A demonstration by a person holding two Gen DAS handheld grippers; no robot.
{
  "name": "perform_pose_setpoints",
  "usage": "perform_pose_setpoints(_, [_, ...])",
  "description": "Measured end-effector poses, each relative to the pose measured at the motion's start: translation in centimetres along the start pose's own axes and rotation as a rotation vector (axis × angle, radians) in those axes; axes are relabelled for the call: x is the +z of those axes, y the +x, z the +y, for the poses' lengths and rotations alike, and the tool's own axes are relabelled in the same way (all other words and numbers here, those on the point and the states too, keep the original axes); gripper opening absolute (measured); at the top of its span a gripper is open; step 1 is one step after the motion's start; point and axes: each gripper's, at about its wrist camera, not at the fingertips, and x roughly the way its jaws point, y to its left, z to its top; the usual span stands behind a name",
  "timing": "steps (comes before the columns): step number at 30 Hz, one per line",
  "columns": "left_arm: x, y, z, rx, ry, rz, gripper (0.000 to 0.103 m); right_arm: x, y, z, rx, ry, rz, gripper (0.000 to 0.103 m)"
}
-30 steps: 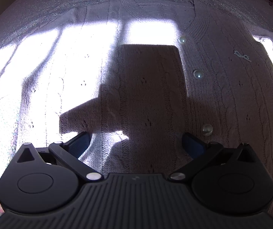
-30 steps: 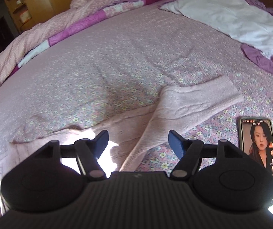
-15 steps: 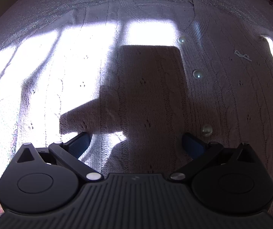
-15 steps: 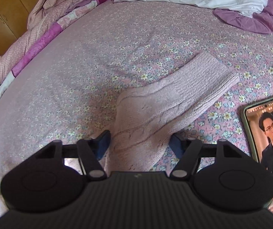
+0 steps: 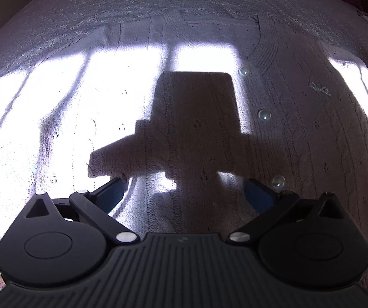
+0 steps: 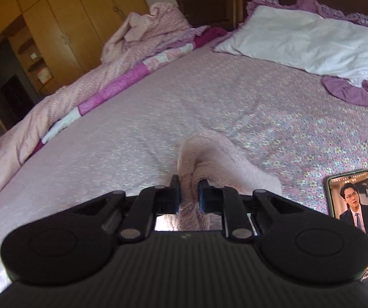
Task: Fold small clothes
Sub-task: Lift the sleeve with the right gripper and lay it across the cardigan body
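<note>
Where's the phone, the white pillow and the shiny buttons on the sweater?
Green-edged phone (image 6: 354,220): right wrist view, lit screen.
White pillow (image 6: 304,38): right wrist view, its middle.
Pearly round button (image 5: 264,115): left wrist view, middle button on pink knit cardigan.

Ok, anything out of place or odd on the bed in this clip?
One thing: a phone lies on the floral bedsheet, screen lit with a video playing, just right of the knit sleeve that the closing right gripper has pinched. It is not laundry. Otherwise nothing stands out.

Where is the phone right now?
In the right wrist view, the phone lies screen-up on the flowery bedsheet at the right edge, just right of the pink sweater sleeve caught in the right gripper.
</note>
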Motion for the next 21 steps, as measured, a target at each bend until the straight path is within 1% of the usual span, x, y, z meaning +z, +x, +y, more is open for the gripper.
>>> perform_pose_setpoints(5, [0.5, -1.8, 1.5, 0.038, 0.002, -0.023, 0.103, 0.0, -2.8, 5.7, 0.117, -0.045, -0.016, 0.017])
perform_pose_setpoints(10, [0.5, -3.2, 4.5, 0.067, -0.043, -0.046, 0.103, -1.2, -3.6, 11.9, 0.197, -0.111, -0.028, 0.017])
perform_pose_setpoints(15, [0.1, -4.1, 7.0, 0.093, -0.077, -0.067, 0.103, -3.1, -3.8, 17.3, 0.280, -0.131, 0.002, 0.017])
perform_pose_setpoints(21, [-0.5, -4.0, 9.0, 0.114, -0.093, -0.064, 0.103, -6.8, -3.1, 23.9, 0.346, -0.212, 0.049, 0.017])
